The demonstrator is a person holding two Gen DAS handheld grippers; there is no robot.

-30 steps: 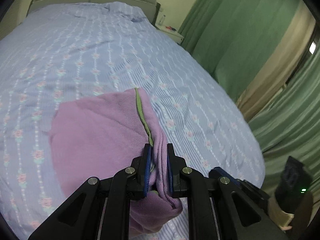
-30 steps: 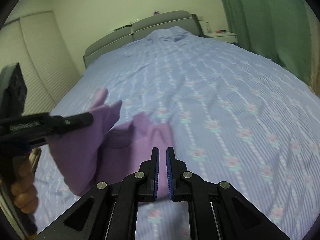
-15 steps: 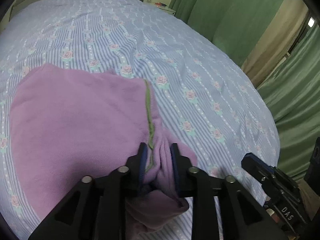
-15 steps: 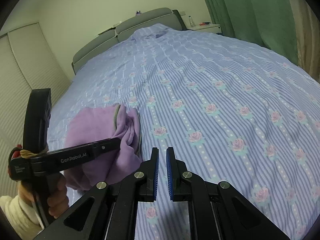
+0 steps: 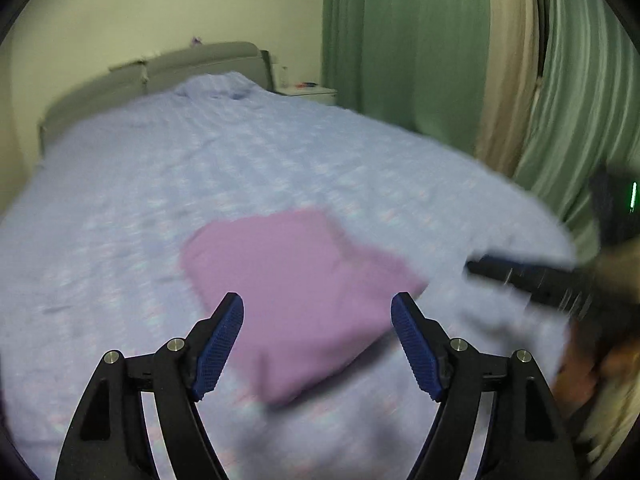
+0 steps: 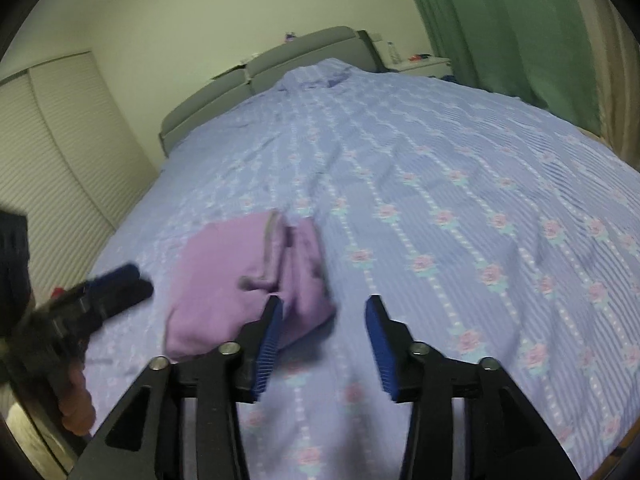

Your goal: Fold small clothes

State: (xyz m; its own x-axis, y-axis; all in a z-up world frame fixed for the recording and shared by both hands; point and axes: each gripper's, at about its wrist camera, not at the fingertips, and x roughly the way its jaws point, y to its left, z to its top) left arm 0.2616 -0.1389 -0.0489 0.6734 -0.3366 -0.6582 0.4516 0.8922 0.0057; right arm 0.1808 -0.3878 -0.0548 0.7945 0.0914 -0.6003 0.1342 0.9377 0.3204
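Folded purple fleece garment [image 5: 304,292] lying loose on the blue flowered bedspread [image 5: 200,168], mid-frame in the left wrist view, straight ahead of the left gripper [image 5: 318,320] and framed between its blue fingers [image 5: 224,340] without touching them. Fingers spread wide, just opened, nothing between them but the cloth lying further off. In the right wrist view, same garment [image 6: 240,280] sitting left of centre, ahead and to the left of the right gripper [image 6: 322,320]; fingers [image 6: 378,344] about half apart, also just opened, gripping nothing, only bedspread [image 6: 440,160] showing in the gap. Long axis of the bundle running from lower left to upper right in the left view, so probably nearer and better lined up for the left gripper. Soft, thick, roughly rectangular pile, grey-green trim [image 6: 272,240] showing along a raised fold near the top, lower corner bulging; left view blurred, so finer detail unclear.
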